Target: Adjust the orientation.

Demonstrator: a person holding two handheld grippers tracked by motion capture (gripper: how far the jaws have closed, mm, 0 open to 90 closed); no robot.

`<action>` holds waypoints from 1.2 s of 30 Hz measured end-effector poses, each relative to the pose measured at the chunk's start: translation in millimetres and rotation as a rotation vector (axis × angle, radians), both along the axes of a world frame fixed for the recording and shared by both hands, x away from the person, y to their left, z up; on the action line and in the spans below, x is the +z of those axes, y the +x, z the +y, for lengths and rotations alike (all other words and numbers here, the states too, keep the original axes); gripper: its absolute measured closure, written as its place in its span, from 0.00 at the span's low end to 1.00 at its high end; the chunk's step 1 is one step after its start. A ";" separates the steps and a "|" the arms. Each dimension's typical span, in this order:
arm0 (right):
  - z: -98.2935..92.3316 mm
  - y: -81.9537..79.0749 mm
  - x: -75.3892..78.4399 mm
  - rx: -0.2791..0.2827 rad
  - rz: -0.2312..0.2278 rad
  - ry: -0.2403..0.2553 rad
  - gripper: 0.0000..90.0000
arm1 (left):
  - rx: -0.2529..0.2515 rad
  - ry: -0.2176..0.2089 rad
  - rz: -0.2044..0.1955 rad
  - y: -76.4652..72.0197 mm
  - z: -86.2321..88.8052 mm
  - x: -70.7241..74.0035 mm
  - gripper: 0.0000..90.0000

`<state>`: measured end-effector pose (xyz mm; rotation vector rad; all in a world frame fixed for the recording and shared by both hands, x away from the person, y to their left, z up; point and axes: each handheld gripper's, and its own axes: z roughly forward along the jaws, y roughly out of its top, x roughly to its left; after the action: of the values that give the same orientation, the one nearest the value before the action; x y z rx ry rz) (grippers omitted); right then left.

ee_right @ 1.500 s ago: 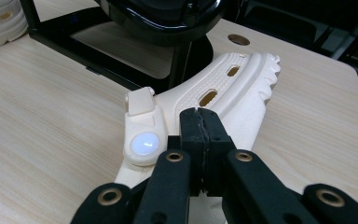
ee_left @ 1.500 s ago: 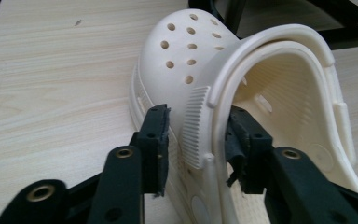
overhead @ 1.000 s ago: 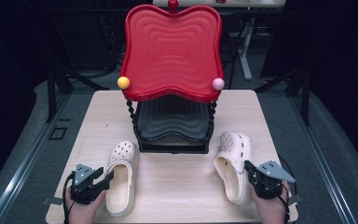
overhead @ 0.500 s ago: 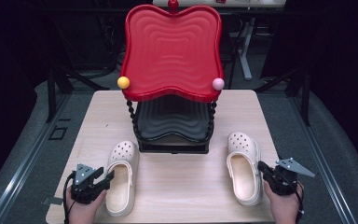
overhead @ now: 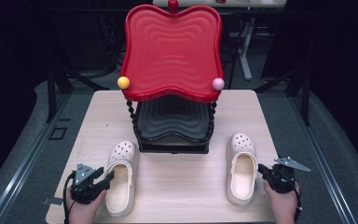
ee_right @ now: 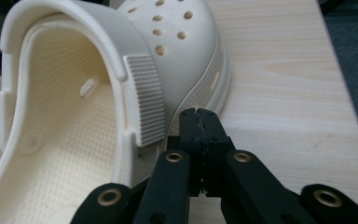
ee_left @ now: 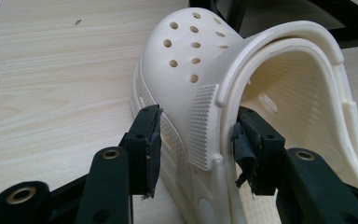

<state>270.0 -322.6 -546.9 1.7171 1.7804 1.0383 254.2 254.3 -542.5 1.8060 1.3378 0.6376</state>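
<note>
Two cream clogs lie sole-down on the wooden table [overhead: 182, 186], toes pointing away. The left clog [overhead: 121, 175] [ee_left: 191, 65] has its near side wall between the jaws of my left gripper [overhead: 107, 177] [ee_left: 198, 140]. One pad presses the outside and the other sits inside the shoe. The right clog [overhead: 241, 170] [ee_right: 74, 121] lies free. My right gripper [overhead: 261, 169] [ee_right: 199, 116] is just beside its right side, jaws shut together with nothing between them.
A two-tier stand rises at the middle back of the table, with a red wavy top tray [overhead: 172, 46] and a black lower tray [overhead: 172, 123]. A yellow ball [overhead: 123, 82] and a pink ball [overhead: 218, 84] mark its front corners. The table edge runs close behind both hands.
The right clog, tilted at my right gripper a second ago, now lies flat. The right gripper has drawn back to the right of it. The left gripper and clog stayed put.
</note>
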 end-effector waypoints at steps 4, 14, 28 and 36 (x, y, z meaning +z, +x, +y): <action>1.9 -10.4 14.1 -0.030 -0.099 -0.007 0.99 | 0.001 -0.004 0.001 -0.2 0.6 0.2 0.59; 19.6 -14.3 22.2 0.039 -0.176 -0.036 0.98 | 0.000 -0.007 -0.007 0.3 0.1 -0.7 0.57; 28.3 -19.0 24.5 0.024 -0.168 -0.147 0.77 | 0.006 -0.013 -0.012 0.3 0.8 -0.8 0.54; 33.5 -11.5 14.1 0.030 -0.106 -0.170 0.72 | 0.005 -0.011 -0.011 0.6 0.7 -1.1 0.54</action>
<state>258.5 -289.1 -532.9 1.5105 1.7777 0.9423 254.8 255.0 -543.6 1.7885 1.3366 0.6404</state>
